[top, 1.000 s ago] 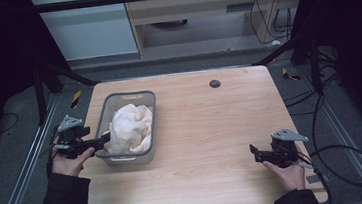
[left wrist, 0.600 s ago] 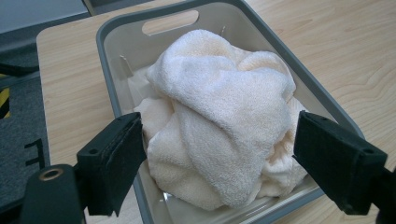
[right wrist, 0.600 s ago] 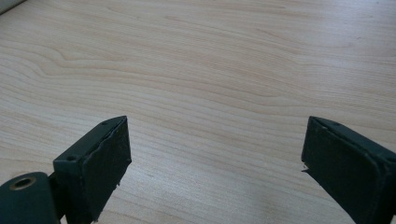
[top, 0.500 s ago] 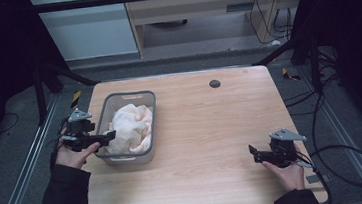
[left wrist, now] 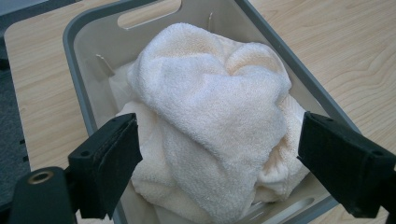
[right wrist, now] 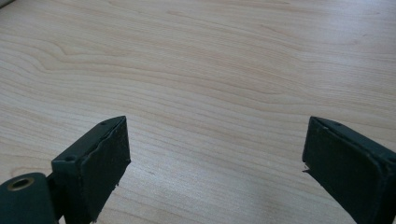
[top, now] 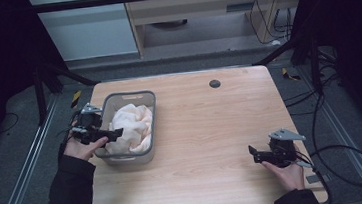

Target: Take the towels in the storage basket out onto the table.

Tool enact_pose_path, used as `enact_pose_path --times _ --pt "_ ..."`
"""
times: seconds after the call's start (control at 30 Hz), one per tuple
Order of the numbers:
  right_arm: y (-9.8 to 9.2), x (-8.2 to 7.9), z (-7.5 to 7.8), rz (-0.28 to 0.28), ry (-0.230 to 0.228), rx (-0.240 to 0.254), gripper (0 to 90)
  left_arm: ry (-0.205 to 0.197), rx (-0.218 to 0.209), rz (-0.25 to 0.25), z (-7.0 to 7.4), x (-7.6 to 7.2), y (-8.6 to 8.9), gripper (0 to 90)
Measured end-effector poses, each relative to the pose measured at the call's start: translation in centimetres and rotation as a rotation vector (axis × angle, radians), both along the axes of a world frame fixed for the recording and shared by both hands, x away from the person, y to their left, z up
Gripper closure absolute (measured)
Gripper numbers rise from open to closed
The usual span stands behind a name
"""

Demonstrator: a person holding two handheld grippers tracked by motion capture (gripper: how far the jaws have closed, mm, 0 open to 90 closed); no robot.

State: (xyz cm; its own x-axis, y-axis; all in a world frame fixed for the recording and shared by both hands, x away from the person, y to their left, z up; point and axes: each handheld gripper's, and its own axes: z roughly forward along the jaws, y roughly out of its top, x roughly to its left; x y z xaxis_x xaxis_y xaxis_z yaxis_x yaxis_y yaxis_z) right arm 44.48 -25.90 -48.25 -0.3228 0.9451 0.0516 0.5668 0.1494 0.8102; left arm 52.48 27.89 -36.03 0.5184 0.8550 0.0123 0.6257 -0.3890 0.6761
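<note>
We see a wooden table (top: 207, 129) with a grey plastic bin (top: 128, 99) standing on its left half, its long sides running from near to far. A cream towel (top: 130, 128) lies crumpled inside the bin, heaped above the rim in soft folds; in the left gripper view the towel (left wrist: 210, 116) rises as a rounded mound and the bin (left wrist: 79, 56) shows a slot handle in its far wall.

Our left claw (top: 109, 134) hangs over the left rim of the bin, reaching in from the left above the towel. Its jaws stand wide apart, one to each side of the mound in the left gripper view (left wrist: 219, 163), and they grip nothing; we cannot tell whether they touch the cloth.

Our right claw (top: 252, 153) sits low over the near right part of the table, well apart from the bin, pointing left. Its jaws are also spread wide with bare wood grain between them in the right gripper view (right wrist: 215, 158), and they hold nothing.

A small dark round mark (top: 214, 83) lies on the far part of the table, to the right of the bin.
</note>
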Motion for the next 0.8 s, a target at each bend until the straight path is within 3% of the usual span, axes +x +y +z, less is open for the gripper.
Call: enact_pose_path --times 0.57,0.8 --pt "0.1 0.0 -0.1 0.011 0.009 0.006 7.5 0.083 0.052 -0.018 -0.7 1.7 -1.5 10.2" --pt "0.2 0.1 -0.2 0.012 0.012 0.003 7.1 0.092 0.081 -0.034 -0.4 2.2 -2.7 9.3"
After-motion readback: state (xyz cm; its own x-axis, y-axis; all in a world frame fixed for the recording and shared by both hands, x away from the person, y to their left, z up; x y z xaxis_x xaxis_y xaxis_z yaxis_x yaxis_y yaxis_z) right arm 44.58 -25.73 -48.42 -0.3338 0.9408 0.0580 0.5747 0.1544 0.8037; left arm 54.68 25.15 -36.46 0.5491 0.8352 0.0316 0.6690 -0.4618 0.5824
